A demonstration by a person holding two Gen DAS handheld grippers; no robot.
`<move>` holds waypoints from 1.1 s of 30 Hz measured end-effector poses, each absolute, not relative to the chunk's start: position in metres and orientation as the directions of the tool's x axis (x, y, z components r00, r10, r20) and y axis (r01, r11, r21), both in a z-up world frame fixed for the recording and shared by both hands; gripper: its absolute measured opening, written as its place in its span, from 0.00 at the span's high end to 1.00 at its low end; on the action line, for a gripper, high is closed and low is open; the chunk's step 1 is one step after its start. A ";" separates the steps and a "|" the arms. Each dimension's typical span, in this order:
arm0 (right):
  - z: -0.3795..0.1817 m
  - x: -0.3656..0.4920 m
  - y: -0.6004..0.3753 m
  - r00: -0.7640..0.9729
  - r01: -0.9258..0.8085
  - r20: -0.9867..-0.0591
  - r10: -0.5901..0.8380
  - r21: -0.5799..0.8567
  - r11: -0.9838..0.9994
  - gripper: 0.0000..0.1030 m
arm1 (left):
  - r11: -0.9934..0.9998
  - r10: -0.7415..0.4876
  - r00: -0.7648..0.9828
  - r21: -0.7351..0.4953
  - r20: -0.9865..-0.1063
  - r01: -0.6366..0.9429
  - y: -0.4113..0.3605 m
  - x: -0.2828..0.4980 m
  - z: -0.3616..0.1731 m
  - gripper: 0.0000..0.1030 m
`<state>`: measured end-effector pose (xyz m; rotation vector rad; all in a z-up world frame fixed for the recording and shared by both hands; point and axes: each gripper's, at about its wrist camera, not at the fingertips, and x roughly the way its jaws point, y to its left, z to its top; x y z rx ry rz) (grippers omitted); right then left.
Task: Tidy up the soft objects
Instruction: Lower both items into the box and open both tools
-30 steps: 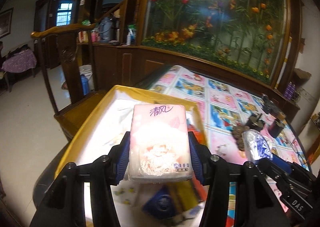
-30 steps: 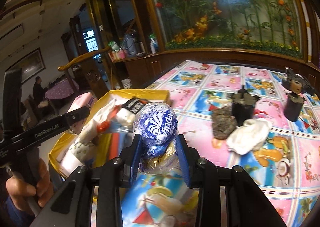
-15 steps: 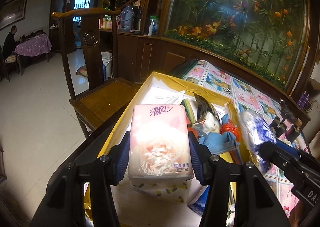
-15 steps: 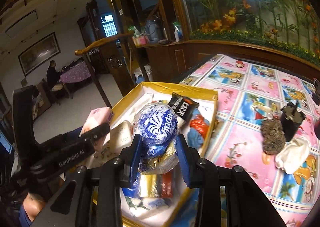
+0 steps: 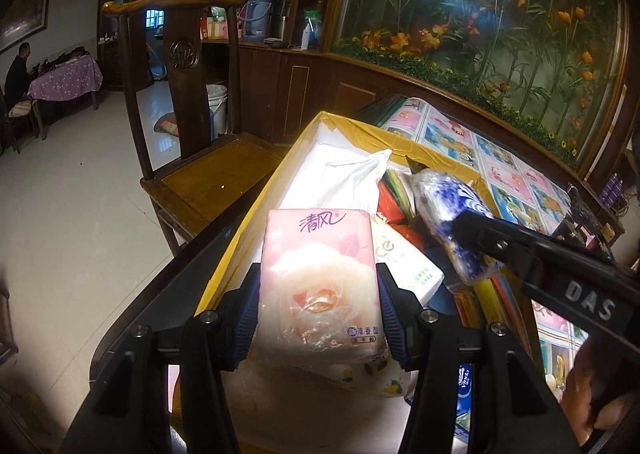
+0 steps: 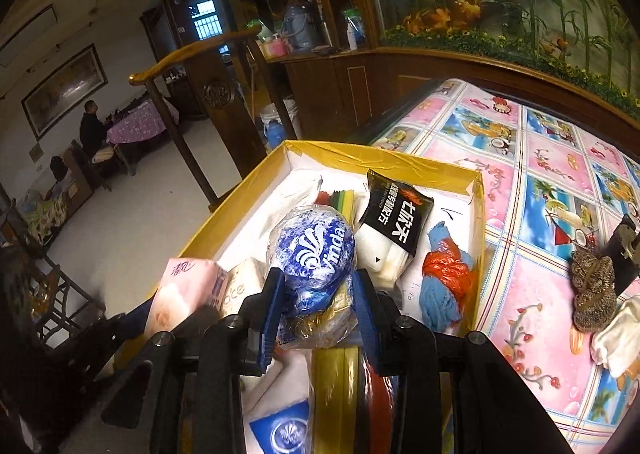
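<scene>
Both grippers angle downward over the yellow-rimmed box (image 5: 256, 210). Left gripper (image 5: 320, 318) clamps a pink tissue pack (image 5: 320, 286), held above the box's near left part. Right gripper (image 6: 316, 306) clamps a blue-and-white Vinda tissue packet (image 6: 312, 258) just right of it, over the box middle. Left view only: wooden chair (image 5: 208, 170) left of the box, part of the person's hand (image 5: 596, 406) at lower right. Right view only: black snack packet (image 6: 400, 218), blue-and-red cloth (image 6: 444, 278) inside the box; brown knitted item (image 6: 592, 294) and white cloth (image 6: 620, 338) on the patterned tablecloth (image 6: 540, 190) right of it.
</scene>
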<state>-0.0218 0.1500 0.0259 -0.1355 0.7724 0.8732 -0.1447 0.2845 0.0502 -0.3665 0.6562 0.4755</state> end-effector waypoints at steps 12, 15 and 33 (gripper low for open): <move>0.013 -0.014 0.154 0.377 -0.719 -0.678 0.631 0.215 0.660 0.60 | 0.836 0.303 0.676 -0.153 -0.672 -0.527 0.282 -0.140 0.042 0.49; 0.016 -0.014 0.151 0.369 -0.725 -0.668 0.646 0.228 0.650 0.59 | 0.838 0.304 0.670 -0.146 -0.677 -0.527 0.281 -0.138 0.041 0.47; 0.038 -0.030 0.096 0.376 -0.714 -0.581 0.722 0.315 0.625 0.48 | 0.836 0.321 0.706 -0.161 -0.631 -0.524 0.268 -0.145 0.063 0.30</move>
